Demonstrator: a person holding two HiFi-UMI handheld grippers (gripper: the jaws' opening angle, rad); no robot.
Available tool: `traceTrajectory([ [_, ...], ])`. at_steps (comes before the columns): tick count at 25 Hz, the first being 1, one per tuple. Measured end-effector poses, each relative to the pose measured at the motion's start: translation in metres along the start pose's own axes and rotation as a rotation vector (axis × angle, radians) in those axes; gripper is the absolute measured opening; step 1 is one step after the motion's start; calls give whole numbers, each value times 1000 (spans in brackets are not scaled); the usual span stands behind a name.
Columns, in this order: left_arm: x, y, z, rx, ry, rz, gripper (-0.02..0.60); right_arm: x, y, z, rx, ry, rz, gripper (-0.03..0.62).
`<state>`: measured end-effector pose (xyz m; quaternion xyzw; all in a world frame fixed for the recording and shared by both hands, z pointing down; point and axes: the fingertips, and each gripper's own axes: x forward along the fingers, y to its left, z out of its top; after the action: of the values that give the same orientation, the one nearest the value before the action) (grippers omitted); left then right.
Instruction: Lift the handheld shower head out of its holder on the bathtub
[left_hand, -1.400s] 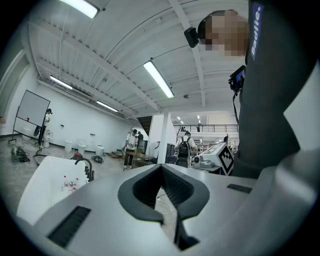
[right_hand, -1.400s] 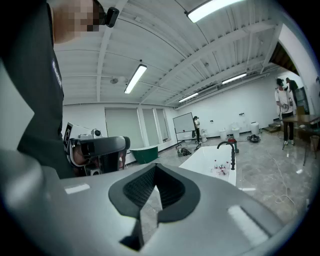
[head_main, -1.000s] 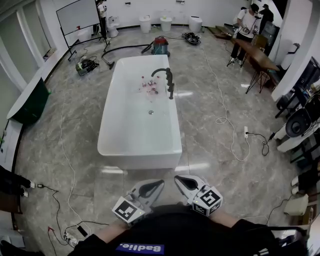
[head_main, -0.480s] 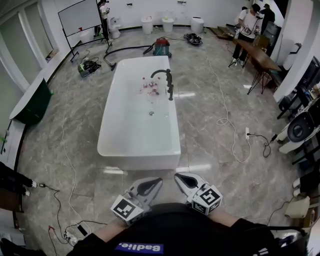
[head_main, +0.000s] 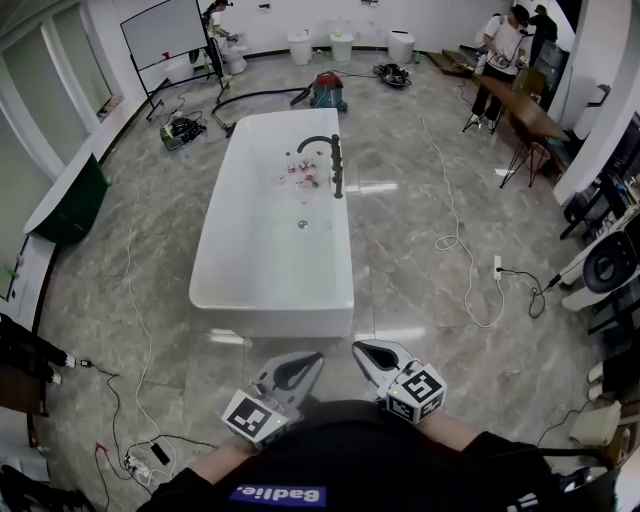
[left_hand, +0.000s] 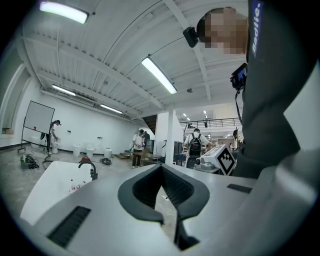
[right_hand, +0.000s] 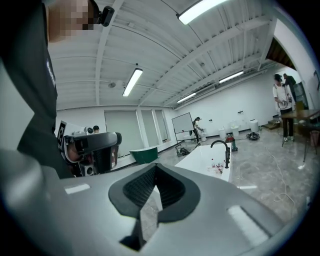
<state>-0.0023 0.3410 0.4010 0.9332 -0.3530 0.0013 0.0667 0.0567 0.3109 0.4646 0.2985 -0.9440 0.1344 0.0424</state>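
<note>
A white freestanding bathtub (head_main: 270, 250) stands on the marble floor ahead of me. On its right rim rises a black faucet column (head_main: 335, 165), and the handheld shower on it is too small to make out separately. Small bottles lie in the tub near the faucet. My left gripper (head_main: 308, 360) and right gripper (head_main: 364, 350) are held side by side close to my chest, well short of the tub's near end. Both are shut with nothing between the pads. The tub (left_hand: 47, 192) and faucet (left_hand: 90, 167) show far off in the left gripper view, as do the tub (right_hand: 207, 160) and faucet (right_hand: 223, 150) in the right gripper view.
Cables (head_main: 455, 240) trail over the floor right of the tub and at my lower left. A red vacuum (head_main: 323, 90) sits beyond the tub, a whiteboard (head_main: 165, 30) at the far left. People stand by a table (head_main: 515, 105) at the far right. A dark green tub (head_main: 68, 205) lies at the left.
The view has crept toward the bathtub, which now sits slightly lower and further left in the picture. Both grippers stay shut and side by side at my chest.
</note>
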Motion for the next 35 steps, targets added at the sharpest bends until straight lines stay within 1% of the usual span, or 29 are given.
traceTrajectory([
  [4,13,11,3,0,-1,10,5,2,-16,7,-15,2,-2,2],
  [7,29,21,0,4,-6,6,5,10,-33,2,-19,27,-6,2],
  [9,37,34,2,7,-15,-3,5,19,-44,2,-15,45,-26,2],
  [12,48,61,7,6,-21,-23,5,39,-61,13,-12,46,-61,2],
  [18,77,136,14,-12,-18,-63,5,95,-98,24,-12,61,-90,2],
  [27,117,282,32,-3,-16,-123,5,213,-164,58,35,63,-179,2],
  [32,120,350,30,-12,-10,-142,5,277,-178,63,41,75,-204,2],
  [35,120,381,36,-27,-18,-153,5,304,-185,74,44,77,-229,2],
])
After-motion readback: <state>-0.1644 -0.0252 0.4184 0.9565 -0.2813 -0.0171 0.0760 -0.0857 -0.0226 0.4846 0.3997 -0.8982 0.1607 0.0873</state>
